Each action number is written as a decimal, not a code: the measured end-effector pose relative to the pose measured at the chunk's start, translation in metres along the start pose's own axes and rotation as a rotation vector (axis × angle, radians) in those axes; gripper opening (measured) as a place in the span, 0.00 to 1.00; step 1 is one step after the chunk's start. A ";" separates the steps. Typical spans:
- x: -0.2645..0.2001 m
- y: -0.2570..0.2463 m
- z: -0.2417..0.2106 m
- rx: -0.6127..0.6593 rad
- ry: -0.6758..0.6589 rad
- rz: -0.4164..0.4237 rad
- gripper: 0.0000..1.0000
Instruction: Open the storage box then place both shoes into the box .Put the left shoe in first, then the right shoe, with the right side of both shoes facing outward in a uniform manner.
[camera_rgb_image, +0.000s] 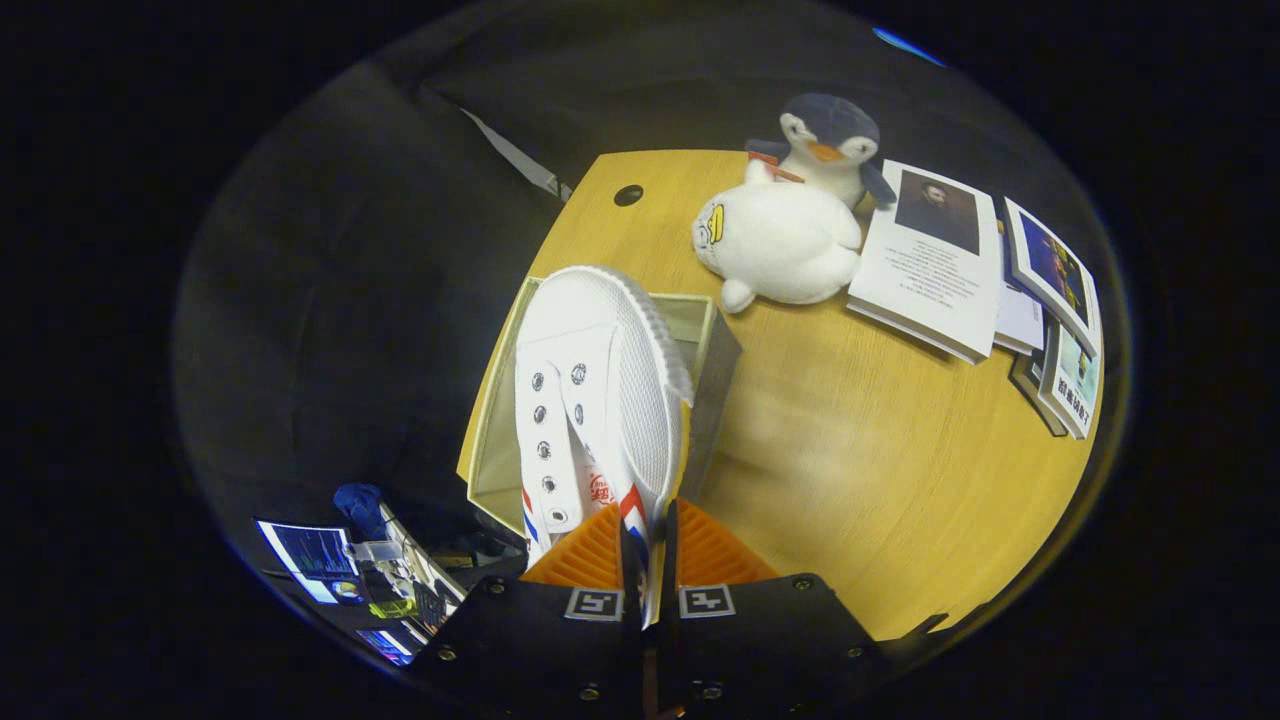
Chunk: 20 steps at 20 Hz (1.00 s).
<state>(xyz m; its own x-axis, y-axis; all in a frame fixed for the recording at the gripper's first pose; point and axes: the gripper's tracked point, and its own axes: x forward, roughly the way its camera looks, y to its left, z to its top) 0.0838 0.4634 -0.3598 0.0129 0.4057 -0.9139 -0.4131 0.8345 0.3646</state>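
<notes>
Shoe (600, 380) pinched in jaws, toe over box (715, 345) rim.

The white canvas shoe (600, 390), with red-and-blue stripes at its heel, hung toe-forward over the open beige storage box (705, 350), its heel collar pinched between the closed tongs (645, 545).

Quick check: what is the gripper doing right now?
Gripper: shut on the white shoe, pinching its side wall, shoe hanging above the open storage box.
</notes>
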 end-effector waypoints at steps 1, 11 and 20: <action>0.003 0.006 0.004 0.001 0.002 0.000 0.06; 0.034 0.032 0.012 0.021 0.036 0.038 0.13; -0.009 0.034 0.032 0.037 -0.071 0.126 0.93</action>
<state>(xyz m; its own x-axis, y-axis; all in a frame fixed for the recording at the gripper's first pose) 0.0985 0.5003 -0.3331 0.0276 0.5322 -0.8462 -0.3818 0.7879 0.4831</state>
